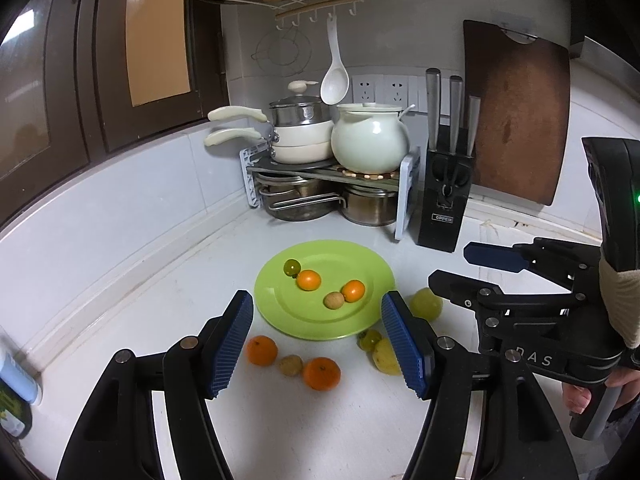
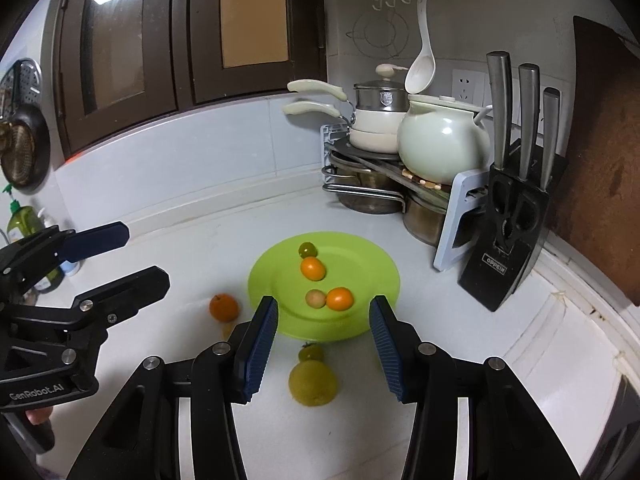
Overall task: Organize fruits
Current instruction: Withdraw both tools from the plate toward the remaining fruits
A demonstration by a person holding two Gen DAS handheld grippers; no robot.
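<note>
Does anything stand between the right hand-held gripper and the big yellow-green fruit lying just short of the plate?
Nothing visible does. The right hand-held gripper is open, and the yellow-green fruit lies on bare counter between its fingers. A small green tomato sits just beyond it, before the green plate.

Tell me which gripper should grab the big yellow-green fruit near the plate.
Right. The right gripper is open with the yellow-green fruit lying just below its fingers; the left gripper sits nearer the oranges.

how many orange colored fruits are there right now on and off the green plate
4. Two on the green plate: one mid-plate, one toward its right. Two on the counter in front: and. Gripper fingers may hide others.
</note>
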